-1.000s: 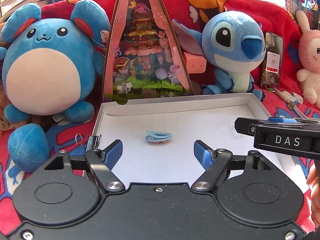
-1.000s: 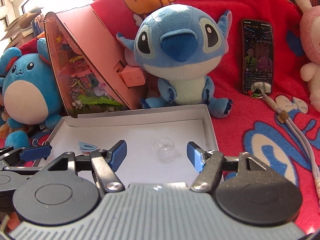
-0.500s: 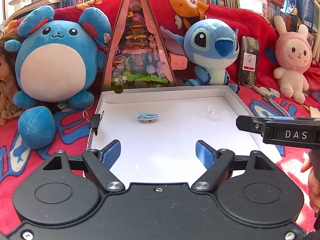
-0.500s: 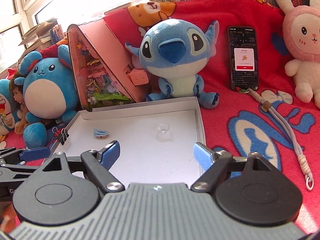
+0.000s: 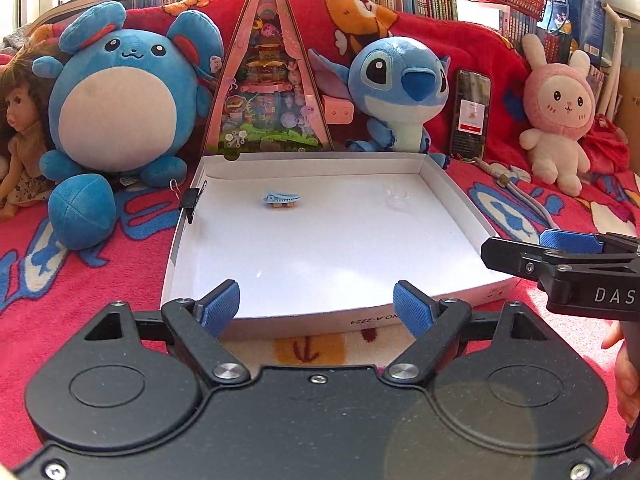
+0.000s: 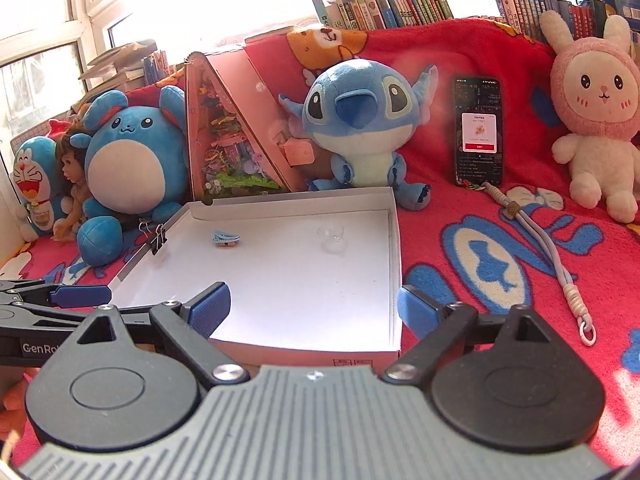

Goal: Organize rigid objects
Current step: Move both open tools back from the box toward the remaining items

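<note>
Grippers [image 5: 316, 306] [image 6: 314, 306] have backed off the tray [image 5: 320, 312], empty.

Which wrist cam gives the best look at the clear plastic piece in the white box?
The right wrist view. There the clear plastic piece shows a readable outline and highlights against the floor of the white box. In the left wrist view it is only a faint, washed-out smudge near the far right corner, easy to miss.

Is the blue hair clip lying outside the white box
No, the hair clip lies on the floor of the white box, toward its far left part.
</note>
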`<action>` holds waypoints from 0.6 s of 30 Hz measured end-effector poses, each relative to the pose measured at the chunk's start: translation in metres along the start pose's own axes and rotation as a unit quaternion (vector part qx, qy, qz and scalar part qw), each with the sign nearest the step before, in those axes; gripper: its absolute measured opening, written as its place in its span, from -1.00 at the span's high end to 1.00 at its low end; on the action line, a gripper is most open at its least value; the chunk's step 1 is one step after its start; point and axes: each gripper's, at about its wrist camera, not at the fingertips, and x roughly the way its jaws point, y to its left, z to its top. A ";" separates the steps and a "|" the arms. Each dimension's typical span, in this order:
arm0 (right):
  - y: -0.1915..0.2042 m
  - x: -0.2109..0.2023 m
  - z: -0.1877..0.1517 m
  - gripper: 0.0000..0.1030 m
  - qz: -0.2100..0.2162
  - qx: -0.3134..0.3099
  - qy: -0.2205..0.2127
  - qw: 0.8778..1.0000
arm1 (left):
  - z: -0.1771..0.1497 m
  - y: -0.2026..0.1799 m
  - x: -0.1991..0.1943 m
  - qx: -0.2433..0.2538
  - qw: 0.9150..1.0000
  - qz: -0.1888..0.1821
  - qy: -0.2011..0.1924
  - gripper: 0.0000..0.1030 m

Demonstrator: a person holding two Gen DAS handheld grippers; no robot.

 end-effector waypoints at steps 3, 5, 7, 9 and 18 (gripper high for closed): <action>0.003 -0.010 -0.009 -0.89 0.002 -0.009 -0.004 1.000 | -0.009 -0.001 -0.009 0.003 1.000 -0.002 -0.002 -0.62; 0.005 -0.015 -0.016 -0.90 0.002 -0.017 -0.004 1.000 | -0.016 -0.002 -0.014 0.005 1.000 -0.005 -0.004 -0.63; 0.007 -0.021 -0.022 -0.92 0.001 -0.026 -0.004 1.000 | -0.023 -0.003 -0.020 0.006 1.000 -0.007 -0.005 -0.63; 0.009 -0.025 -0.028 -0.95 0.001 -0.034 -0.006 0.999 | -0.028 -0.003 -0.026 0.006 1.000 -0.009 -0.008 -0.63; 0.013 -0.043 -0.051 -0.97 0.000 -0.045 0.000 0.999 | -0.055 -0.007 -0.046 0.014 1.000 -0.005 -0.020 -0.65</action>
